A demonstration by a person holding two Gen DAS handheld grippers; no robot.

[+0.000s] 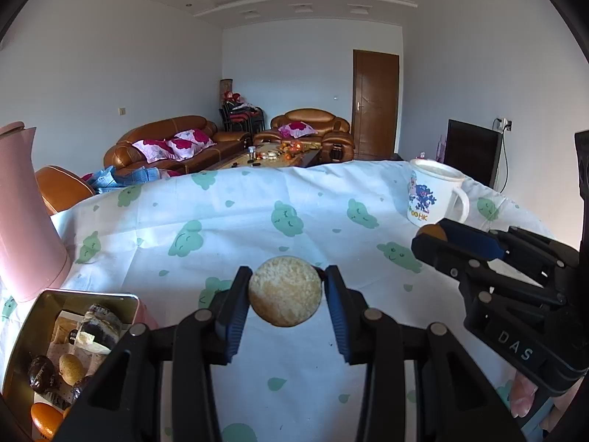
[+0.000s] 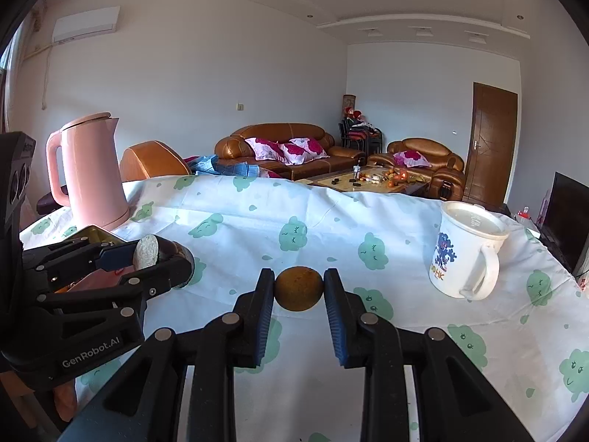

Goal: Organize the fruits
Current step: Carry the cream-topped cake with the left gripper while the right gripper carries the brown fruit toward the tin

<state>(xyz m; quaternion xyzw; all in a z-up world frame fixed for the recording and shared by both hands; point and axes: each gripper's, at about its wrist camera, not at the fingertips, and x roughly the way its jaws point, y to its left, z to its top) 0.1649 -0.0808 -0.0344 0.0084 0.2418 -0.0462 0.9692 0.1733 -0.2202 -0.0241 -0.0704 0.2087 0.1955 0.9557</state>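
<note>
A home living room. Brown leather sofas [image 2: 283, 147] with pink floral cushions [image 2: 287, 151] face a cluttered low wooden coffee table [image 2: 371, 180]. A brown wooden door [image 2: 493, 140] is set in white walls.

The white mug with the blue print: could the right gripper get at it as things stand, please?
Probably not yet. The way to the white mug across the tablecloth looks free, but the right gripper is already shut on a small brown fruit, which it would have to put down first.

White tablecloth [image 2: 331, 221] printed with green cloud faces; pink kettle [image 2: 92, 169] near its far left corner; white mug [image 2: 464, 258] with blue figure at its right edge; pale-yellow round fruit [image 1: 284, 291]; brownish-orange fruit [image 2: 299, 288].
</note>
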